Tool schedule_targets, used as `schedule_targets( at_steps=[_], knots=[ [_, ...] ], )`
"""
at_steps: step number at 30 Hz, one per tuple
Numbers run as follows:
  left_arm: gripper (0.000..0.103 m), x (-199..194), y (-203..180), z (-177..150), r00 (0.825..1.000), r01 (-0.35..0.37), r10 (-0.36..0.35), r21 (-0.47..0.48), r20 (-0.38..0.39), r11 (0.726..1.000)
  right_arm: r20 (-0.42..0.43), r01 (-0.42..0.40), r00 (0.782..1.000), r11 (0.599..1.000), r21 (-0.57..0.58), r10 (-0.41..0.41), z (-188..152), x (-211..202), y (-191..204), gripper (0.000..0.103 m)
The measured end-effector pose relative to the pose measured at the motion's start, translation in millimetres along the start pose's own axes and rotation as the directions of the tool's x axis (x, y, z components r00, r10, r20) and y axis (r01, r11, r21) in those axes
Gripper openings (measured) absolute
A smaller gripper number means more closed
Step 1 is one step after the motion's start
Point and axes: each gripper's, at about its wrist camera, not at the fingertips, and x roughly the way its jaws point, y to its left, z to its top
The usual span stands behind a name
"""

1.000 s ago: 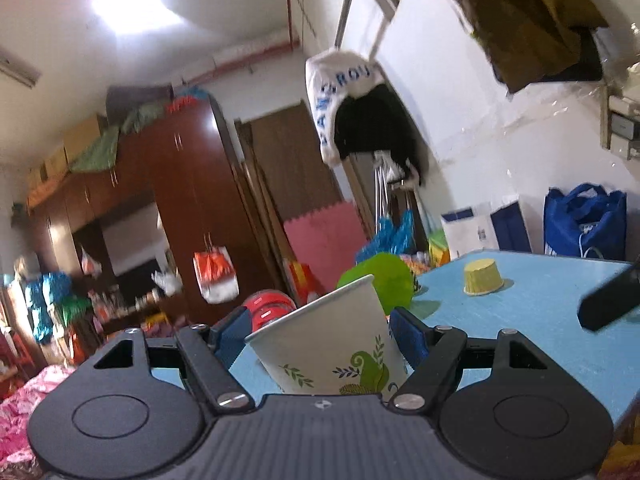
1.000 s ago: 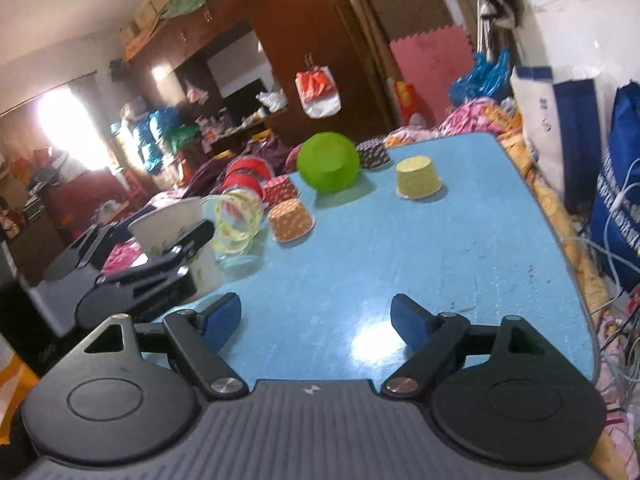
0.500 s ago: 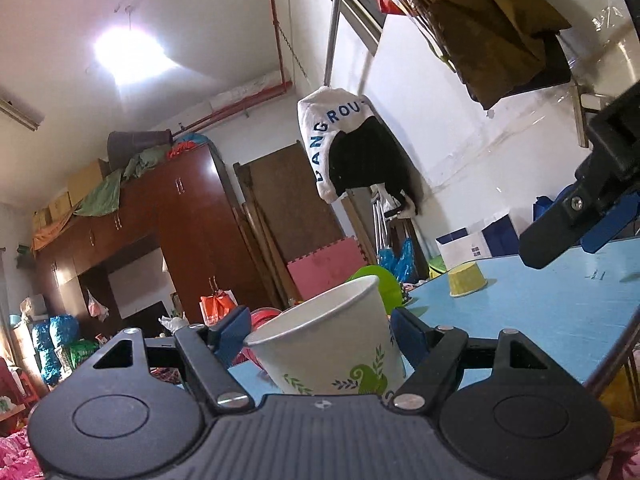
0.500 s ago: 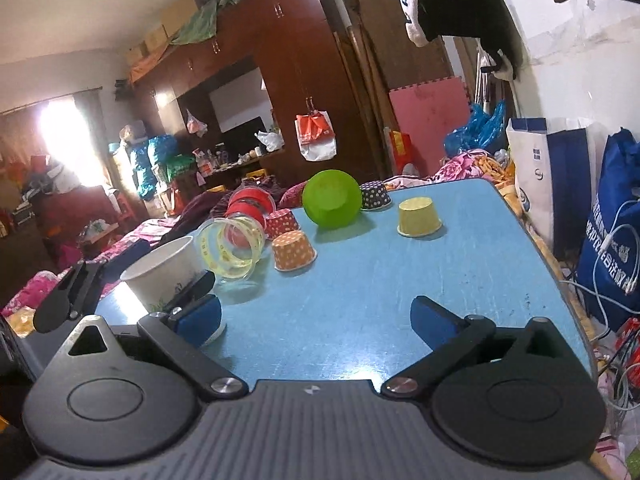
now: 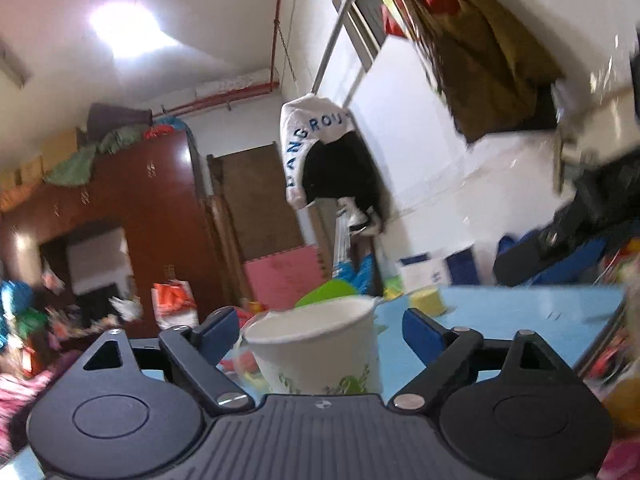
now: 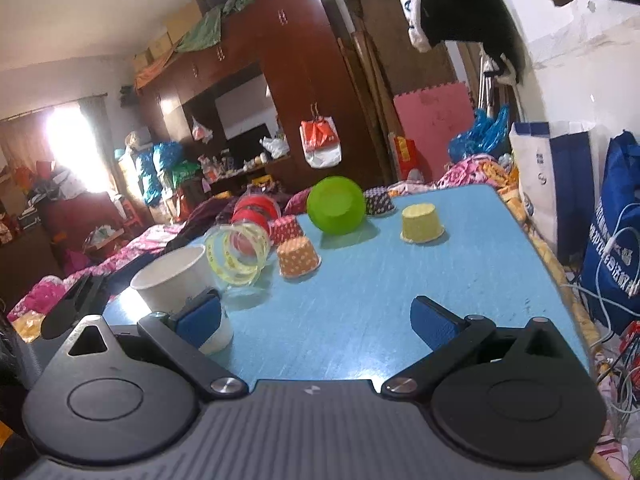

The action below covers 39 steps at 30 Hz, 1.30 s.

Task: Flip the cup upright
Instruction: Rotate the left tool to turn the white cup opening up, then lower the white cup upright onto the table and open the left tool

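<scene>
A white paper cup (image 5: 320,350) with a green leaf print stands upright, mouth up, on the blue table (image 6: 380,292). It sits between the fingers of my left gripper (image 5: 318,330), whose jaws stand open with gaps on both sides of the cup. The cup also shows in the right wrist view (image 6: 176,280) at the table's near left corner, partly behind my right gripper's left finger (image 6: 200,318). My right gripper (image 6: 316,318) is open and empty above the table's front edge.
On the table stand a green bowl on its side (image 6: 336,210), a yellow upturned cupcake liner (image 6: 422,224), an orange dotted liner (image 6: 298,256), further dotted liners, and a clear ringed jar (image 6: 238,254). Blue bags (image 6: 612,236) hang off the right edge.
My left gripper's jaws have opened away from the cup, which now stands upright on the table. My right gripper has drawn slightly back and to the right.
</scene>
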Motion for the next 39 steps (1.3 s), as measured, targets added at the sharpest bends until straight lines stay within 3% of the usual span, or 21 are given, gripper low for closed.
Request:
schedule_targets(
  at_steps=[6,8,11,13,16,21,26,33,39],
  knots=[
    [0.098,-30.5,35.7,35.9,0.995,0.052,-0.039,-0.149,0.095,0.987,0.077,0.011,0.997,1.000,0.004,-0.012,9.8,-17.6,5.2,0.102],
    [0.102,-38.1,51.2,47.5,0.996,0.055,-0.037,-0.218,0.086,0.974,0.097,0.023,0.995,1.000,-0.019,-0.022,15.3,-22.5,15.6,0.102],
    [0.103,-38.2,72.1,62.8,0.999,0.025,-0.034,-0.263,-0.029,0.965,0.130,0.037,0.991,0.997,-0.074,-0.027,23.5,-26.8,36.9,0.102],
    [0.103,-34.8,85.1,65.6,0.990,0.005,-0.044,-0.288,-0.131,0.958,0.151,0.083,0.986,0.990,-0.113,-0.065,27.0,-27.2,54.6,0.102],
    [0.103,-37.7,104.1,62.0,0.977,0.024,-0.098,-0.357,-0.191,0.934,0.161,0.098,0.984,0.980,-0.175,-0.070,26.6,-23.6,73.5,0.102],
    [0.103,-51.2,108.1,59.5,0.960,-0.017,-0.073,-0.317,-0.270,0.948,0.111,0.061,0.993,0.986,-0.155,-0.044,12.9,-19.4,76.0,0.102],
    [0.103,-55.5,103.9,64.5,0.943,-0.015,-0.089,-0.310,-0.321,0.951,-0.067,0.041,0.996,0.984,-0.174,-0.054,13.7,-8.2,72.1,0.102],
    [0.103,-43.9,95.5,56.0,0.907,-0.028,-0.098,-0.289,-0.410,0.957,-0.099,0.051,0.993,0.993,-0.103,-0.061,7.6,-10.1,59.4,0.102],
    [0.103,-36.2,93.1,48.2,0.888,-0.043,-0.097,-0.292,-0.450,0.956,-0.116,0.058,0.991,0.993,-0.100,-0.070,4.9,-11.3,59.0,0.102]
  ],
)
